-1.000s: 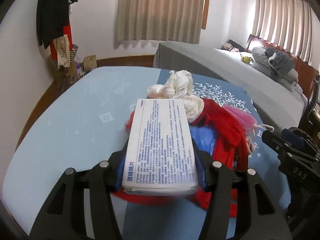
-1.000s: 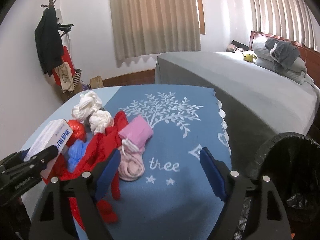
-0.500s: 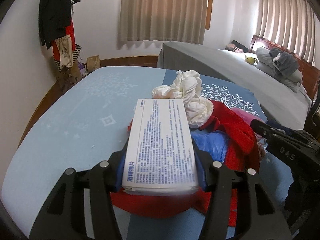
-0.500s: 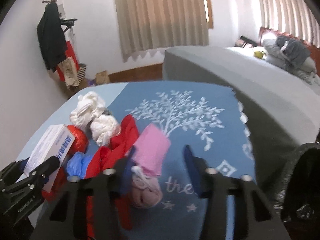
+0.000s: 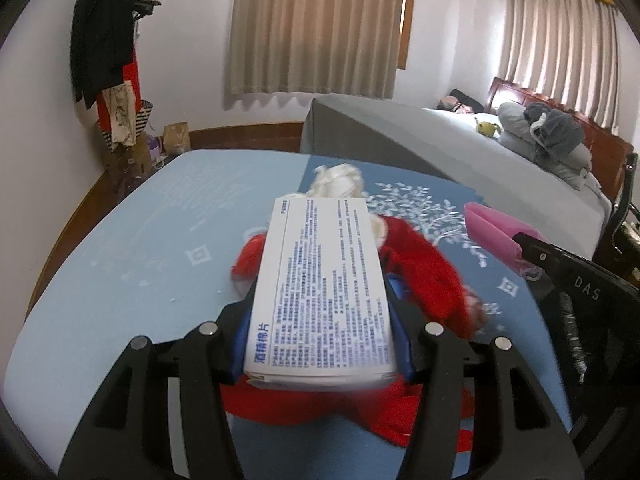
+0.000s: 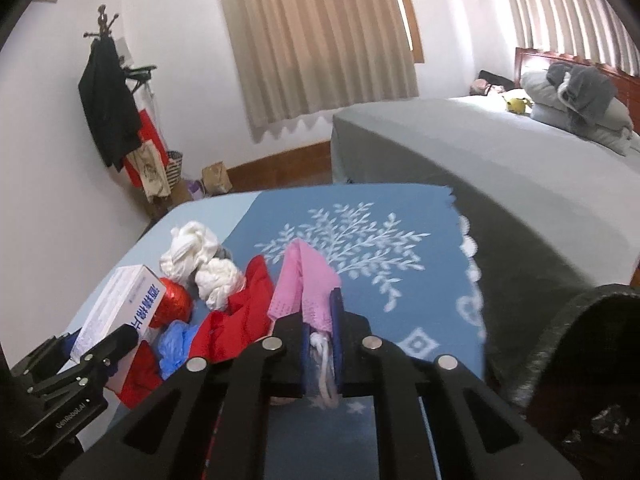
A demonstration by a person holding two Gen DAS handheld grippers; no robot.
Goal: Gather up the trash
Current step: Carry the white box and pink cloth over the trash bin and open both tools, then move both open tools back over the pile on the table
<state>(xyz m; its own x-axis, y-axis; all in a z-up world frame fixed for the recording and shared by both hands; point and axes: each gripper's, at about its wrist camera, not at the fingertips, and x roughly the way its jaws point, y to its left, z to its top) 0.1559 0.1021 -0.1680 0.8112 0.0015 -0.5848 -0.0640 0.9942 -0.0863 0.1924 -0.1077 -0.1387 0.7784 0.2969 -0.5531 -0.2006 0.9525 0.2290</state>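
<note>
While the left gripper (image 5: 320,344) pinches a white printed box (image 5: 320,288) above the red cloth (image 5: 420,268), the right gripper (image 6: 322,344) clamps a pink cloth (image 6: 304,284). White rags (image 6: 200,260) and blue plastic (image 6: 174,344) lie beside; the black bin (image 6: 592,360) is cut off.

I'm in a home bedroom: made bed (image 6: 500,160), stacked pillows (image 6: 576,120), drawn curtains (image 5: 316,28), loaded coat rack (image 6: 106,96).
</note>
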